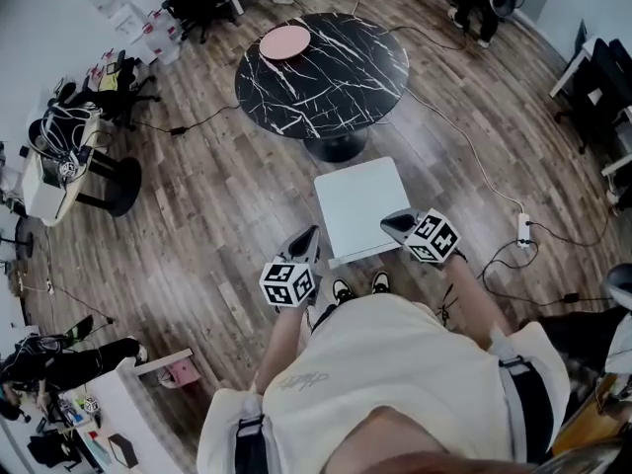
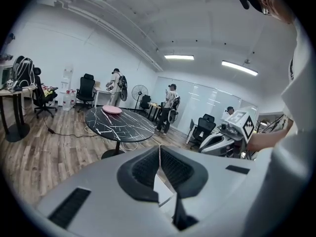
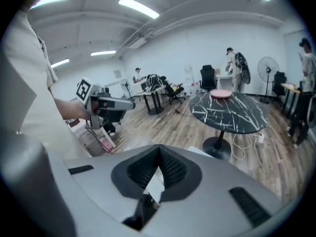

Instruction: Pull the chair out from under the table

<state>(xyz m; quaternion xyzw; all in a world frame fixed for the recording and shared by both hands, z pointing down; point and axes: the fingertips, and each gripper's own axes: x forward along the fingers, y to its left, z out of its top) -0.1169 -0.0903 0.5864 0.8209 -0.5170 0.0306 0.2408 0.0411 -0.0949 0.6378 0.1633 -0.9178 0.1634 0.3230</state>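
**Item: chair, position relative to tools.**

- The white chair with a square flat seat (image 1: 357, 203) is found on the wood-plank floor (image 1: 217, 196), between the person and the round black marble-patterned table (image 1: 336, 82). On the table a pink round plate (image 1: 285, 41) is carried.
- In the head view the seat is seen clear of the tabletop's edge, with its far side near the table's pedestal. The pulling-out is judged largely done.
- The seat is near-square, so no long axis is marked. Its sides run toward the table, slightly skewed.

**Item: tools.**

- The left gripper (image 1: 312, 233) is held just beside the seat's near left edge. In its own view the ribbed jaws are seen pressed together with nothing between them.
- The right gripper (image 1: 391, 223) is held over the seat's near right corner. Its jaws are likewise closed on nothing.
- Neither tool is seen touching the chair. How high they hang above the seat cannot be told from above.

**Item: relation governing the next move.**

- The chair lies ahead of and below both tools, which flank its near edge. The right one is judged slightly nearer the seat.
- Both grippers are pointed forward and tipped downward toward the table, with forearms drawn in close to the body.
- Any further pull would be made straight back toward the person, and the jaws would first have to be opened.
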